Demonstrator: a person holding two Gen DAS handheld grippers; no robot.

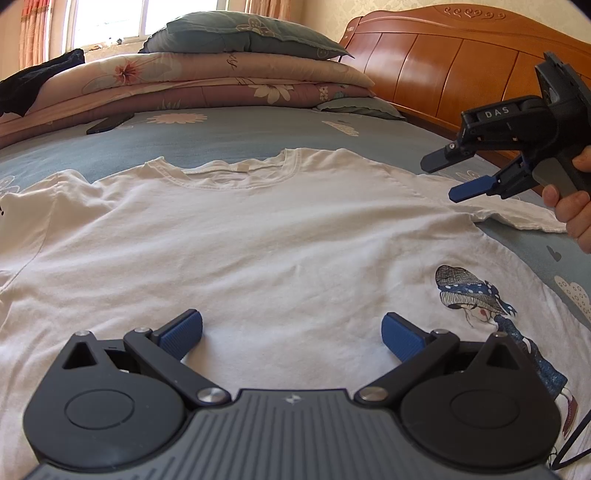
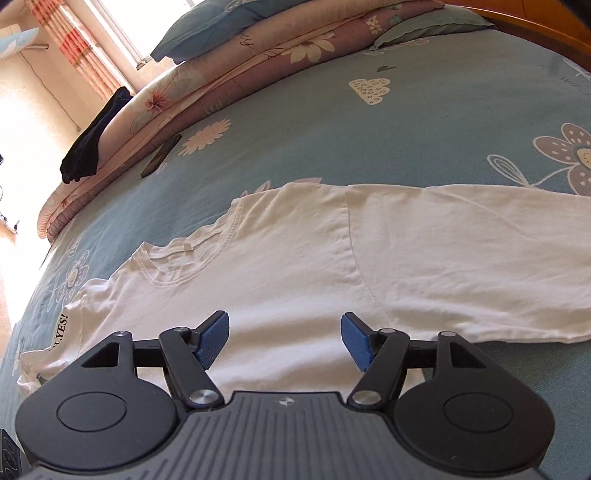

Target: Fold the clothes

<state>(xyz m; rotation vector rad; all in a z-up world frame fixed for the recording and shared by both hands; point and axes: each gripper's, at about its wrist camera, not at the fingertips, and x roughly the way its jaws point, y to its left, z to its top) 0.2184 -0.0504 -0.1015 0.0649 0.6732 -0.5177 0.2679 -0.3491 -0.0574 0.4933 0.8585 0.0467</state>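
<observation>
T-shirt (image 1: 258,229) flat across bedspread (image 1: 229,133), collar probably toward pillows; left gripper (image 1: 291,332), right gripper (image 2: 284,338) wide, empty.

bright daylight from the window (image 1: 107,22), overexposed glare, fisheye bending at edges.

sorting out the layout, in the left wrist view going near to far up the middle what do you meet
left hand-held gripper → white t-shirt → shirt collar → blue flowered bedsheet → stack of folded quilts → grey-green pillow → window
</observation>
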